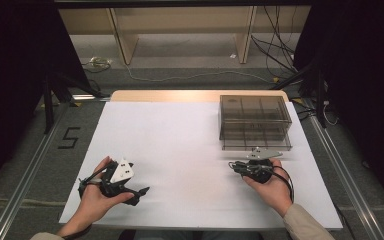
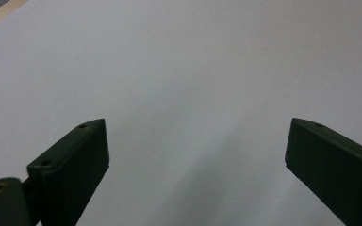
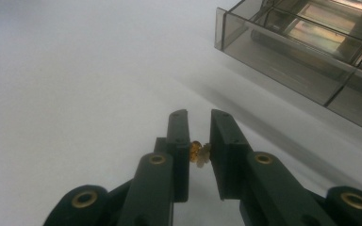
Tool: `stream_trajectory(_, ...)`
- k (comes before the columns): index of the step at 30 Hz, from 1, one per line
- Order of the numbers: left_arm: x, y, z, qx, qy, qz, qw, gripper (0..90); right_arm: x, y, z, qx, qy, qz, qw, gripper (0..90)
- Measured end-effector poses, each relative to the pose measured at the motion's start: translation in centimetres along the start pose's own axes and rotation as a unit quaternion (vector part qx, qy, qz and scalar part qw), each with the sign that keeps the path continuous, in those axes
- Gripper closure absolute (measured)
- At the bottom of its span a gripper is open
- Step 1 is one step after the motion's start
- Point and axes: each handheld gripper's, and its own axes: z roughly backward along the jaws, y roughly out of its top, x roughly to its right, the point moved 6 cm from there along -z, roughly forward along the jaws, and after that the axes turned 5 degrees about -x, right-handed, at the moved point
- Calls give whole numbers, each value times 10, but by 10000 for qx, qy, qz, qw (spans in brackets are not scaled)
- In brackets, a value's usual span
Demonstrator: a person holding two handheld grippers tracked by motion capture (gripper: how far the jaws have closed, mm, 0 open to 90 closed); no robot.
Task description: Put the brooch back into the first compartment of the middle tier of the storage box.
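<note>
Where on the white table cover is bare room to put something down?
The white cover is bare between the left gripper and the right gripper, and across its far left half, left of the smoky compartment box. It is crowded at the far right, where the right gripper sits just before that box.

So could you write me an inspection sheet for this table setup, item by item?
Surface: white sheet over a wooden table, bare in the middle.
Job's things: smoky clear compartment box at the far right; small gold part between the right gripper's jaws.
Clutter: nothing seen.
Grippers: left gripper jaws wide apart, nothing between; right gripper jaws nearly together, pinching the gold part.
Cables: black cable loops round the right hand; more cables lie on the floor behind.
Surroundings: wooden shelf legs, dark curtains.
</note>
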Motion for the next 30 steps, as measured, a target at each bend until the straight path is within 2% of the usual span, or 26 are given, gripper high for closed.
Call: stream_trajectory(30,0,0,0,-9,16,-1,10000,69,0,4,6,101,-14,-25,9999,792)
